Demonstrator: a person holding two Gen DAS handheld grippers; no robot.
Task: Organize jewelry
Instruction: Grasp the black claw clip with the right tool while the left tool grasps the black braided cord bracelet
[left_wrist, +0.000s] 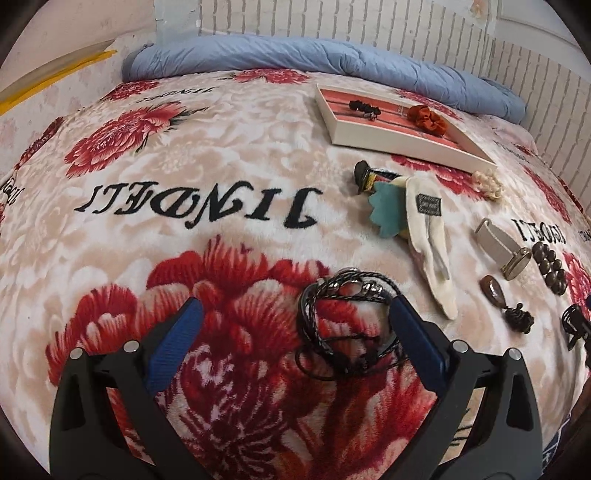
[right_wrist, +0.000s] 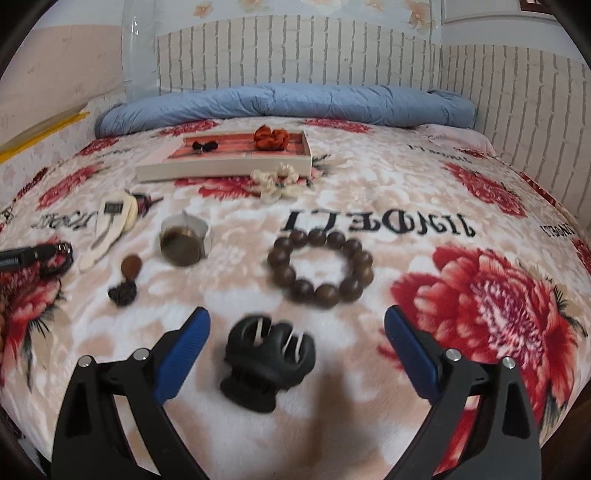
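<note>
The black claw clip (right_wrist: 267, 363) lay on the bed between the wide-spread jaws of the right hand-held gripper (right_wrist: 297, 328), nearest it; the left hand-held gripper (left_wrist: 295, 319), equally wide, straddled a black cord necklace (left_wrist: 345, 325).

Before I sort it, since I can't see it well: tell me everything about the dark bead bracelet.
The dark bead bracelet is a closed ring of large, round, glossy brown beads, wood by the look. It lies flat on the floral blanket, touching nothing else, beyond the black hair claw and the open right gripper.
</note>
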